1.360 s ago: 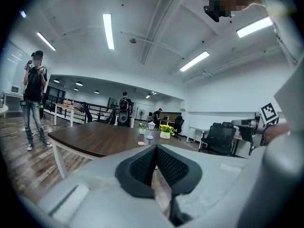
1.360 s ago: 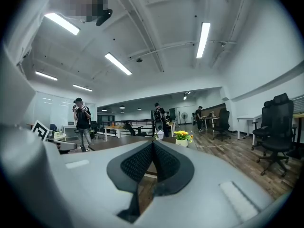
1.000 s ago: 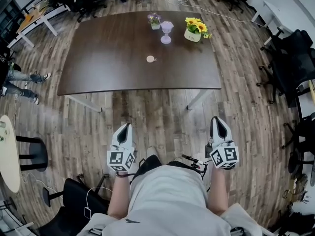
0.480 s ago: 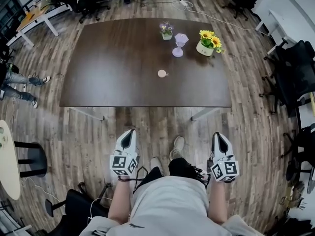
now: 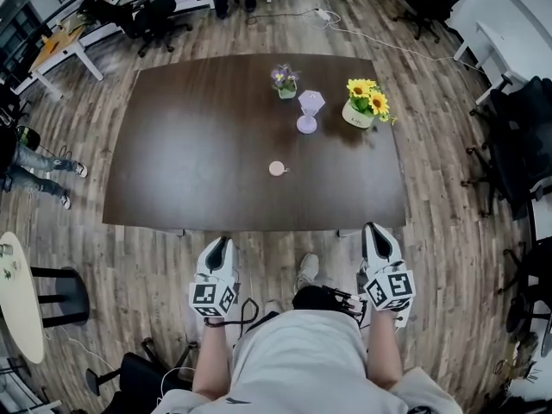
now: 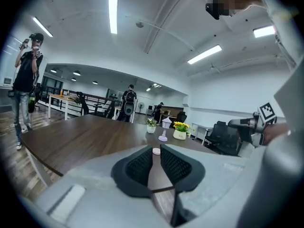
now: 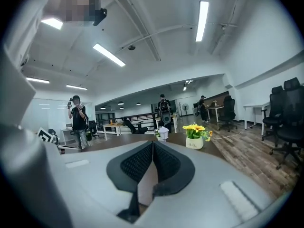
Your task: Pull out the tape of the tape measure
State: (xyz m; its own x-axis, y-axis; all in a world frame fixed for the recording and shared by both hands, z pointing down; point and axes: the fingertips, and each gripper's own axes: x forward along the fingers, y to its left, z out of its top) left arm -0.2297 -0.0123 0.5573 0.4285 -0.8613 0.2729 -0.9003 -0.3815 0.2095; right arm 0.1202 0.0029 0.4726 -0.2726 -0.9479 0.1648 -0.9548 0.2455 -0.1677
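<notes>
**A:** Where's the tape measure?

**B:** The tape measure [image 5: 276, 168] lies flat on the table [image 5: 190, 145], about mid-width and closer to the near edge than the far one. It's a small round disc, so it has no real long axis. A tiny nub [image 5: 285, 169] shows on its 3 o'clock side. That may be the tape's end, but it's too small to be sure.

**A:** And the grippers?

**B:** Both are on the person's side of the near edge. The left gripper [image 5: 219, 243] has its tips just short of the edge, and the right gripper [image 5: 373, 229] has its tips about at it. Neither touches the disc; both are well apart from it.

**A:** Which way does it lie from each?

**B:** It's at about 1 o'clock from the left and about 10 o'clock from the right. The left looks slightly nearer. In the left gripper view the disc sits dead ahead, seen through the slit between its pads [image 6: 140, 167].

**A:** Jaws?

**B:** The left jaws have just been opening and now stand a narrow slit apart with nothing between them. The right jaws are pressed together and empty.

**A:** What does the next move need?

**B:** I'd say a forward reach over the edge. One gripper would pin the case while the other takes the nub and draws it toward 3 o'clock. The right would have to open first.
</notes>
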